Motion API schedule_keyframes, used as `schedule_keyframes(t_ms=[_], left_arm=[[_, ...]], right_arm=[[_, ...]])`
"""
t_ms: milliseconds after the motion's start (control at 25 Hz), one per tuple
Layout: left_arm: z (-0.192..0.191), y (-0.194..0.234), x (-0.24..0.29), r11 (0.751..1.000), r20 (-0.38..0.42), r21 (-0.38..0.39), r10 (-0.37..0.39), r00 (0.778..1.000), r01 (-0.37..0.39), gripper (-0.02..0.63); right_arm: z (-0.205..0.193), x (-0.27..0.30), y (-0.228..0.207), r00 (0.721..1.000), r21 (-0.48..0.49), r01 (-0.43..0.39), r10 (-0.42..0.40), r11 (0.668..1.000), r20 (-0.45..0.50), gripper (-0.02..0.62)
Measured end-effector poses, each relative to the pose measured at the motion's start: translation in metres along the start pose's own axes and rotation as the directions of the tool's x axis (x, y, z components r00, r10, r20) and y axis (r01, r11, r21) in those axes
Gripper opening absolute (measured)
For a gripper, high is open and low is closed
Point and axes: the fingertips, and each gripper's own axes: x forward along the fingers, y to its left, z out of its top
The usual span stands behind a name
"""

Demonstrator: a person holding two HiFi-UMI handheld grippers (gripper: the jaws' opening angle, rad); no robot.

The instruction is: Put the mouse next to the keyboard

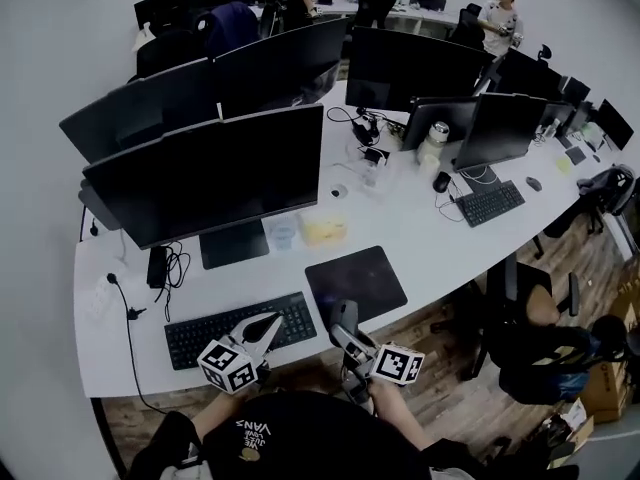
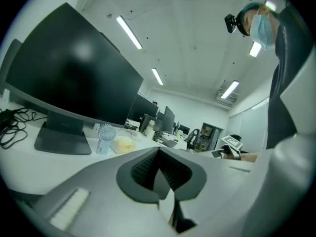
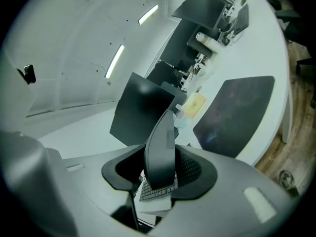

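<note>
white desk (image 1: 420, 228), keyboard (image 1: 240, 330) near its front edge; just right of the keyboard my right gripper (image 1: 346, 334) points nearly level, clamping the mouse (image 1: 343, 317); my left gripper (image 1: 270, 322) is clenched, empty.

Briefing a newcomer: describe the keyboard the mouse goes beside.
On the long white desk, find the nearest large black monitor. The flat black keyboard lies before its stand, left of the dark rectangular mouse pad; the other keyboard sits far right.

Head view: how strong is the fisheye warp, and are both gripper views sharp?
Head view: strong fisheye, the long white desk bows into an arc. Left gripper view: black corners, ceiling strip lights glare. Right gripper view: the dark grey mouse up close looks soft.
</note>
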Motion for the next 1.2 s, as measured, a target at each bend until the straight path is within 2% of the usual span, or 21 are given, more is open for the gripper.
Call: schedule_keyframes(t_ms=[200, 400, 560, 720, 1000, 1200], left_arm=[[0.012, 0.01, 0.027, 0.988, 0.086, -0.04, 0.152, 0.985, -0.149, 0.002], [0.011, 0.014, 0.036, 0.957, 0.134, -0.081, 0.287, 0.948, -0.278, 0.002], [0.007, 0.017, 0.035, 0.922, 0.159, -0.103, 0.387, 0.908, -0.374, 0.002], [0.0, 0.018, 0.022, 0.876, 0.177, -0.136, 0.482, 0.858, -0.463, 0.002], [-0.011, 0.018, -0.009, 0.795, 0.182, -0.18, 0.606, 0.774, -0.58, 0.002], [-0.016, 0.017, -0.022, 0.763, 0.18, -0.196, 0.646, 0.742, -0.616, 0.002]], right_arm=[[0.039, 0.028, -0.025, 0.982, -0.053, -0.041, 0.03, 0.998, -0.184, 0.179], [0.069, 0.052, -0.041, 0.948, -0.112, -0.091, 0.051, 0.99, -0.315, 0.178], [0.077, 0.073, -0.052, 0.912, -0.128, -0.126, 0.064, 0.984, -0.405, 0.178], [0.072, 0.092, -0.061, 0.871, -0.141, -0.15, 0.063, 0.979, -0.487, 0.179], [0.04, 0.119, -0.078, 0.775, -0.213, -0.173, -0.001, 0.962, -0.633, 0.179], [0.016, 0.13, -0.092, 0.71, -0.253, -0.165, -0.063, 0.953, -0.701, 0.178]])
